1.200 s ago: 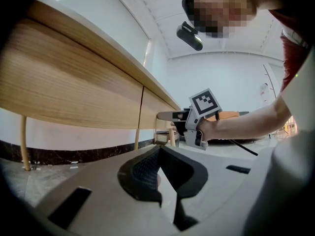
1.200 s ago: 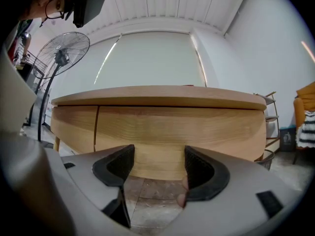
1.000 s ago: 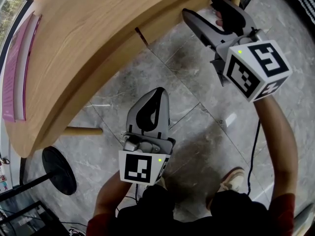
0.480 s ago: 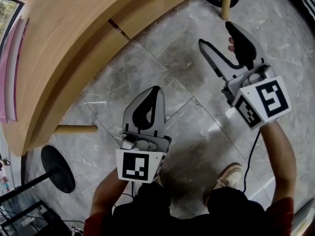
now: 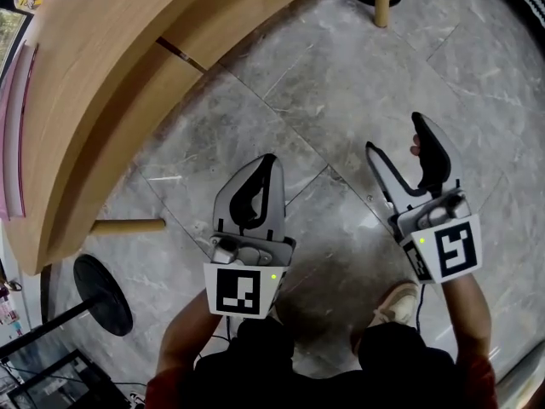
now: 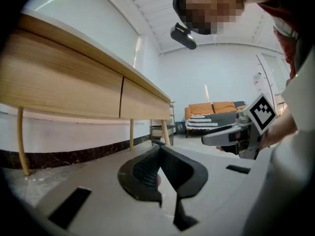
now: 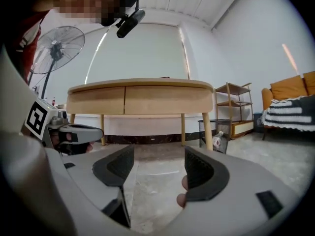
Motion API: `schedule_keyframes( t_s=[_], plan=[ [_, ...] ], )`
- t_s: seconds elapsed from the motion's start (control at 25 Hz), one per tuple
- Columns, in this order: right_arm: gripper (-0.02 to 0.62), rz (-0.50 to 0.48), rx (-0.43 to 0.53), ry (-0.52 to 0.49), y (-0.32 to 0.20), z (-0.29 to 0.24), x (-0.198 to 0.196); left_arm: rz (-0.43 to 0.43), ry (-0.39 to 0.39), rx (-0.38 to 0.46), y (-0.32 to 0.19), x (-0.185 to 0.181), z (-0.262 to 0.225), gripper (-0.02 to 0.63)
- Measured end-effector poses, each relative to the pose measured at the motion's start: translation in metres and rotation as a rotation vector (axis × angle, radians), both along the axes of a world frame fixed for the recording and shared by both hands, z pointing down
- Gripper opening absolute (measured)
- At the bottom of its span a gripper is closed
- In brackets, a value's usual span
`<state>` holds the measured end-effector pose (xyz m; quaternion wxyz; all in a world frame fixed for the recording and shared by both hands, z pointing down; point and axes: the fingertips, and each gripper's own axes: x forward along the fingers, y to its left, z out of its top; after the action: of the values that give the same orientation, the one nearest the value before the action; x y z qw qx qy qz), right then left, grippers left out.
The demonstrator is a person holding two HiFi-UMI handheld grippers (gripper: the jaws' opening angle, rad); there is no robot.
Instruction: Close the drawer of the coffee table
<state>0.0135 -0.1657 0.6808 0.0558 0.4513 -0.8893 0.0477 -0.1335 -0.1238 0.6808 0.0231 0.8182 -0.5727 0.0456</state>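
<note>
My left gripper (image 5: 268,162) is pinched together, empty; my right gripper (image 5: 396,137) gapes wide, empty; one light wooden coffee table (image 5: 111,66), two drawers (image 7: 96,100) flush.

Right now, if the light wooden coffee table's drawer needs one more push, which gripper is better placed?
Probably left. The left gripper hangs nearer the light wooden coffee table's drawer front, with its jaws shut into one blunt tip. The right gripper sits farther off, jaws open. The drawer front already looks flush, though.

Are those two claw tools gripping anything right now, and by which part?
Nothing is held. The left gripper is shut on empty air; the right gripper is open with only floor beyond its jaws. Neither touches the coffee table.
</note>
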Motion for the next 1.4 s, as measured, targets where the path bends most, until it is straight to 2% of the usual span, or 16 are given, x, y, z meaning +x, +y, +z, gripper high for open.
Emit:
schedule_keyframes(
  t_s=[0.16,0.28,1.16,1.4],
  plan=[
    [0.310,0.132,-0.007,-0.016,0.022,0.006,0.033,0.006,-0.036,0.027,0.006,0.002,0.006,0.006],
    [0.310,0.174,0.000,0.001,0.026,0.014,0.043,0.011,-0.051,0.007,0.008,0.002,0.016,0.006],
    [0.306,0.144,0.002,0.023,0.027,0.024,0.028,-0.001,-0.044,0.005,0.009,0.000,0.016,0.006],
    [0.211,0.161,0.005,0.021,0.028,0.023,0.031,-0.002,-0.034,0.009,0.009,0.001,0.015,0.006]
  ],
)
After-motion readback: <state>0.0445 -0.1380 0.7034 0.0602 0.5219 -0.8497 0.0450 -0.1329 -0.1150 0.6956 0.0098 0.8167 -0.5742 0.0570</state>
